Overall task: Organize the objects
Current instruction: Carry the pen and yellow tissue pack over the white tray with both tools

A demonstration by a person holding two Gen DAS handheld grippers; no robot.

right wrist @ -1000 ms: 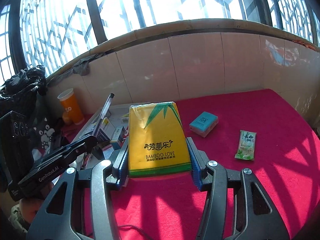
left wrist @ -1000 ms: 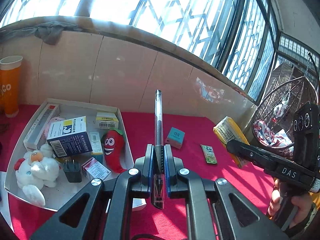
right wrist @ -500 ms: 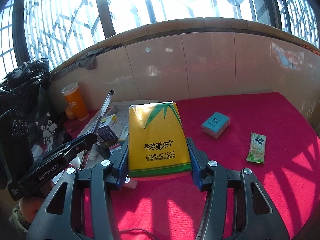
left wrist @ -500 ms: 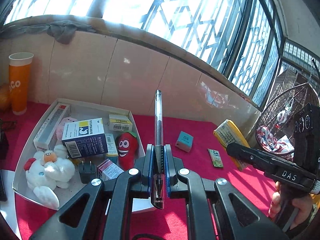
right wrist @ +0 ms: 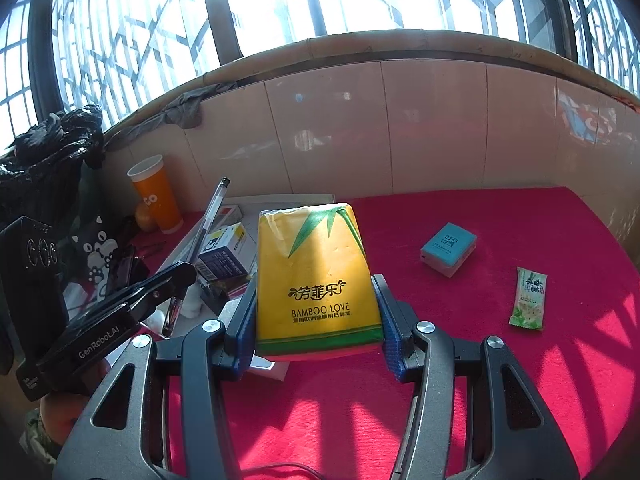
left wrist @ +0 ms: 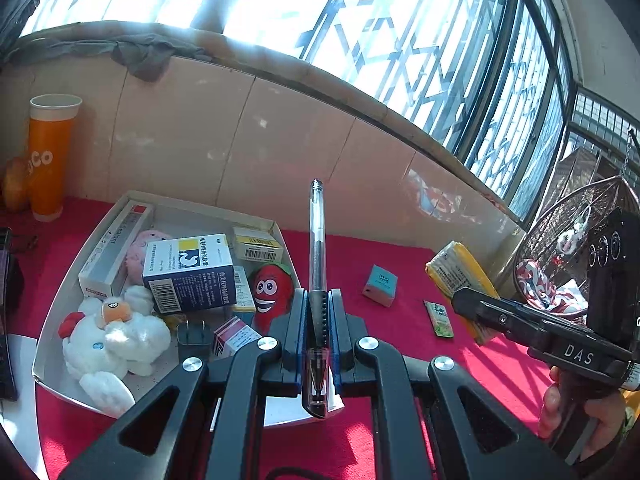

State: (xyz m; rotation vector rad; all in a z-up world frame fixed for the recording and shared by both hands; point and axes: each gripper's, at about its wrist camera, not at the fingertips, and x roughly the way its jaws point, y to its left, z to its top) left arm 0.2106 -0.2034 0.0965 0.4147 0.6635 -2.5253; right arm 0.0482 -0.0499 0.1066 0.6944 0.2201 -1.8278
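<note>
My left gripper (left wrist: 318, 300) is shut on a clear pen (left wrist: 317, 240) that sticks out forward past the fingertips, over the right edge of the white box tray (left wrist: 80, 256). My right gripper (right wrist: 316, 300) is shut on a yellow tissue pack (right wrist: 316, 264), held above the red tablecloth just right of the tray. The left wrist view shows that pack (left wrist: 456, 268) at the right. A teal box (right wrist: 448, 248) and a green sachet (right wrist: 529, 298) lie on the cloth.
The tray holds a plush chicken (left wrist: 112, 332), a red chili plush (left wrist: 270, 290), medicine boxes (left wrist: 188, 272) and a black plug (left wrist: 193, 336). An orange cup (left wrist: 48, 152) stands by the tiled wall at the left. A black bag (right wrist: 48, 156) sits far left.
Both grippers have drifted left toward the tray with their loads still gripped. The tray, cup, teal box and sachet have slid rightward in both views.
</note>
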